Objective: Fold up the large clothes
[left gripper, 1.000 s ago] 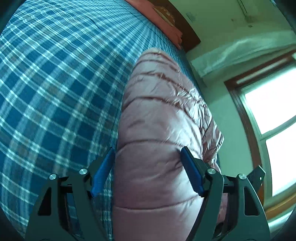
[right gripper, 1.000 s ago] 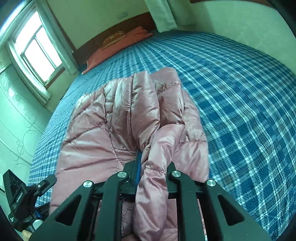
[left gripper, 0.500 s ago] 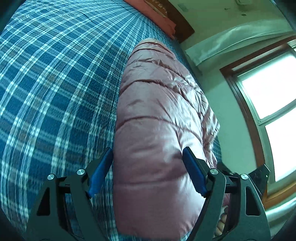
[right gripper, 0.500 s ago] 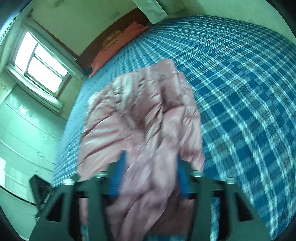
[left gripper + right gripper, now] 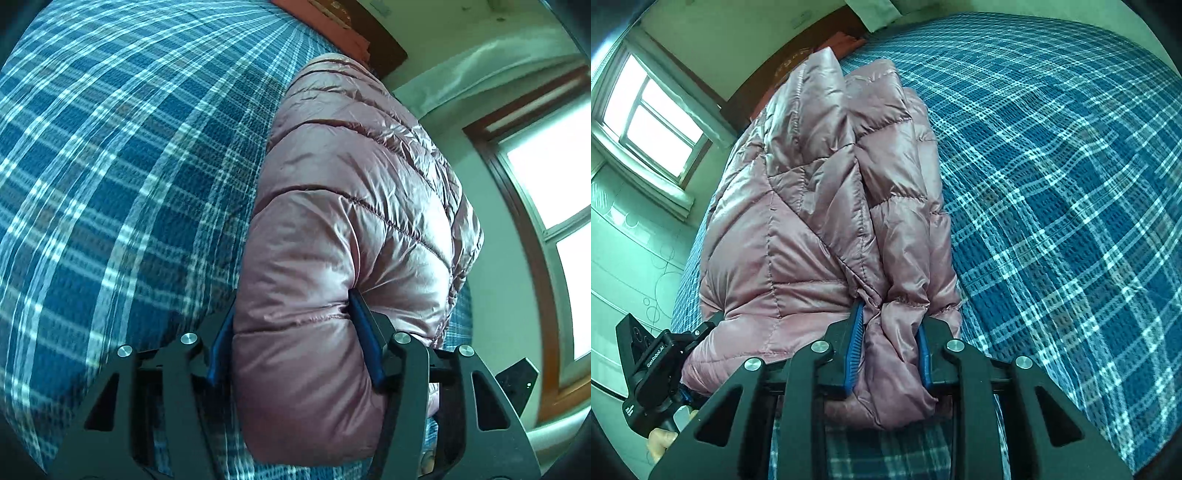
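Note:
A pink quilted puffer jacket (image 5: 347,206) lies lengthwise on a bed with a blue plaid cover (image 5: 110,177). My left gripper (image 5: 291,321) is closed on the thick near hem of the jacket, its blue pads pressing into the padding from both sides. In the right wrist view the jacket (image 5: 812,206) is folded with a sleeve on top, and my right gripper (image 5: 890,339) is shut on a bunched fold of the near edge. The left gripper's body (image 5: 653,365) shows at the lower left of that view.
The plaid cover (image 5: 1052,184) stretches wide to the right of the jacket. An orange pillow (image 5: 325,18) and a dark headboard (image 5: 384,48) lie at the far end. A window (image 5: 653,118) and wall stand close beside the jacket's other side.
My left gripper has closed from wide open onto the jacket's hem. My right gripper opened briefly, then closed again on the near edge, and both views have moved closer to the jacket.

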A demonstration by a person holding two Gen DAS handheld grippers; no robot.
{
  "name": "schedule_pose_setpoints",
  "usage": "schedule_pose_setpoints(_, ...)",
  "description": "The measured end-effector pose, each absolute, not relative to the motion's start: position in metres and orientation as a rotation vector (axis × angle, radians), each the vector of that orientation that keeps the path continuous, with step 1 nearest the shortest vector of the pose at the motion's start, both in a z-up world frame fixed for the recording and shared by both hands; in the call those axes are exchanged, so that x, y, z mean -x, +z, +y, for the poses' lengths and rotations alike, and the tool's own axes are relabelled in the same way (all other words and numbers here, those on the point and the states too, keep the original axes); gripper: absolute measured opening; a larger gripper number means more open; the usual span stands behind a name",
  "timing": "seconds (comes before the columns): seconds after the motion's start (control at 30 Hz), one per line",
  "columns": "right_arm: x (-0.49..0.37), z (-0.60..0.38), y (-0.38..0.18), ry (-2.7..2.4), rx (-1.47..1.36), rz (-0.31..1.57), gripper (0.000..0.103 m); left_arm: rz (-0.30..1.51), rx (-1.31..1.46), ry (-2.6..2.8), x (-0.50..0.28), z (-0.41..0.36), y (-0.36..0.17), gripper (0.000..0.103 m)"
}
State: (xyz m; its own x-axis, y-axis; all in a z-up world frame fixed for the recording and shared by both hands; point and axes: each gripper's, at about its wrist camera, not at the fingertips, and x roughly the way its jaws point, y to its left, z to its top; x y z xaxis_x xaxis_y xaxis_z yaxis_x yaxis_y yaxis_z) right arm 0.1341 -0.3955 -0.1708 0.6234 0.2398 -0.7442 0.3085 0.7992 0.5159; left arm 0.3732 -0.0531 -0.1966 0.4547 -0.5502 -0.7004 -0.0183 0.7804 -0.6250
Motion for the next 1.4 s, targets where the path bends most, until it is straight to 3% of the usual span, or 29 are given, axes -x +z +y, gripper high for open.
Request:
schedule_pose_setpoints(0.17, -0.126, -0.405, -0.162, 0.005, -0.716, 0.917, 0.03, 1.07, 0.657, -0.395, -0.368, -0.036, -0.184, 0.064)
schedule_pose_setpoints(0.27, -0.126, -0.417, -0.147, 0.009, -0.725, 0.909, 0.052, 1.033, 0.695, -0.38, -0.364, -0.017, -0.17, 0.072)
schedule_pose_setpoints(0.3, -0.128, -0.422, -0.142, 0.003, -0.723, 0.891, 0.066, 1.008, 0.702, -0.381, -0.367, -0.012, -0.165, 0.074)
schedule_pose_setpoints(0.33, -0.133, -0.429, -0.134, -0.005, -0.71, 0.864, 0.068, 0.993, 0.701, -0.385, -0.372, -0.01, -0.163, 0.077)
schedule_pose_setpoints(0.7, -0.253, -0.453, -0.111, 0.042, -0.773, 0.803, 0.068, 1.038, 0.787, -0.396, -0.464, -0.03, -0.169, 0.078)
schedule_pose_setpoints(0.77, -0.261, -0.454, -0.118, 0.006, -0.767, 0.819, 0.053, 1.04, 0.768, -0.379, -0.468, -0.037, -0.169, 0.078)
schedule_pose_setpoints(0.8, -0.264, -0.455, -0.122, -0.003, -0.772, 0.835, 0.037, 1.042, 0.751, -0.367, -0.47, -0.042, -0.169, 0.078)
schedule_pose_setpoints(0.83, -0.266, -0.457, -0.129, -0.006, -0.785, 0.85, 0.029, 1.046, 0.739, -0.355, -0.47, -0.046, -0.171, 0.078)
schedule_pose_setpoints(0.87, -0.268, -0.458, -0.135, -0.014, -0.793, 0.86, 0.026, 1.061, 0.722, -0.336, -0.472, -0.049, -0.174, 0.078)
schedule_pose_setpoints(1.1, -0.268, -0.456, -0.167, -0.039, -0.816, 0.871, 0.018, 1.138, 0.682, -0.257, -0.482, -0.064, -0.198, 0.076)
schedule_pose_setpoints(1.4, -0.266, -0.456, -0.174, -0.023, -0.833, 0.857, 0.017, 1.122, 0.647, -0.244, -0.481, -0.071, -0.196, 0.076)
